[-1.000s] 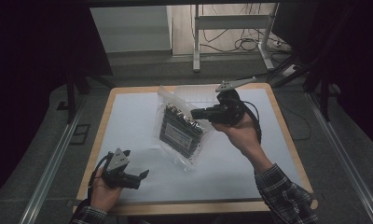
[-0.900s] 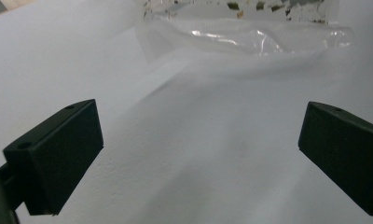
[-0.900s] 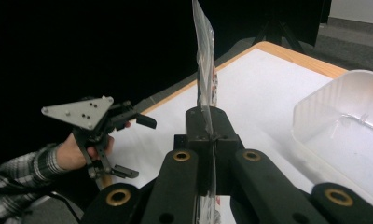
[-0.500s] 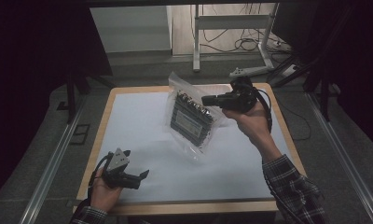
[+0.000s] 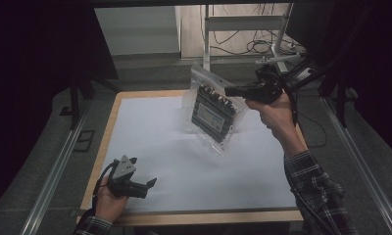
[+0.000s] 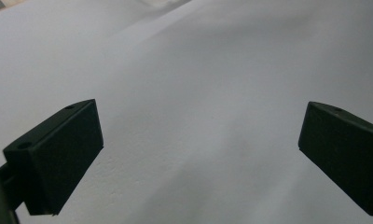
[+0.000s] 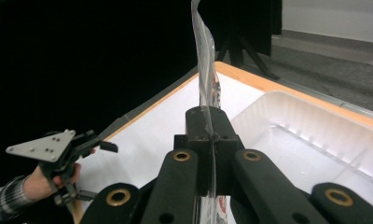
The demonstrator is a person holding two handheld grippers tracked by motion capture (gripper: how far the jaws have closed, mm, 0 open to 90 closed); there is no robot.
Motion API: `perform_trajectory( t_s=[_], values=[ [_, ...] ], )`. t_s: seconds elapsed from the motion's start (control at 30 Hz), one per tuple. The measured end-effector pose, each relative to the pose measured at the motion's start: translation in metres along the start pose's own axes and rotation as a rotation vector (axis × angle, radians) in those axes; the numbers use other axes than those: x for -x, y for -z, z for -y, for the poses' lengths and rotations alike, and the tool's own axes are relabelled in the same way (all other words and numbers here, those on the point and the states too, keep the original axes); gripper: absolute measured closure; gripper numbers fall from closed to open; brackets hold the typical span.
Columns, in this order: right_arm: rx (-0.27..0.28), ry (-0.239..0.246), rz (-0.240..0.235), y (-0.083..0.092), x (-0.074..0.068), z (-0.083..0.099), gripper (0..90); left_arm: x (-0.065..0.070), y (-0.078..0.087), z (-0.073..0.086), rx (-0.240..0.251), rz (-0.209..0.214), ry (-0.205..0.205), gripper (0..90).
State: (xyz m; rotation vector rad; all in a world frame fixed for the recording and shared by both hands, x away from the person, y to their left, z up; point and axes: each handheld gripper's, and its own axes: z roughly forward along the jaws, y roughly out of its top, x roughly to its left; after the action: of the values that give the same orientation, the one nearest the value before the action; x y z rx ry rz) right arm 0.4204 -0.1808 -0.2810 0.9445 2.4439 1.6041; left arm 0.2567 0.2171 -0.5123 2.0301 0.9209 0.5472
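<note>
— So where was the clear plastic bag (image 5: 214, 110) with the dark device inside?
— Hanging in the air above the far half of the table, pinched by its edge in the right gripper (image 5: 232, 91); in the right gripper view the film (image 7: 204, 70) ran up edge-on from between the closed jaws.
— And what lay below it?
— White sheeting (image 5: 184, 161) covering a table with a light wooden rim (image 5: 204, 216). A white plastic tray (image 7: 306, 135) showed just beyond that gripper in its own view.
— The room?
— Dark at the sides, grey floor, cables (image 5: 262, 46) and a metal stand (image 5: 280, 34) past the far edge.
— The other hand?
— The left gripper (image 5: 147, 185) sat low at the near corner, well apart from the bag, jaws spread wide over bare white sheet (image 6: 198, 93).
</note>
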Motion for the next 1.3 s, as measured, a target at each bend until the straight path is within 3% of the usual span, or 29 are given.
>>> perform_trajectory(
  t_s=[0.67, 1.3],
  values=[
    [0.044, -0.022, 0.063, -0.014, 0.037, -0.036, 89.1, 0.001, -0.002, 0.000, -0.010, 0.005, -0.002, 0.0],
    [0.056, -0.026, 0.095, -0.045, 0.080, -0.055, 89.1, 0.003, -0.003, -0.001, -0.005, 0.007, -0.016, 0.0]
  ],
)
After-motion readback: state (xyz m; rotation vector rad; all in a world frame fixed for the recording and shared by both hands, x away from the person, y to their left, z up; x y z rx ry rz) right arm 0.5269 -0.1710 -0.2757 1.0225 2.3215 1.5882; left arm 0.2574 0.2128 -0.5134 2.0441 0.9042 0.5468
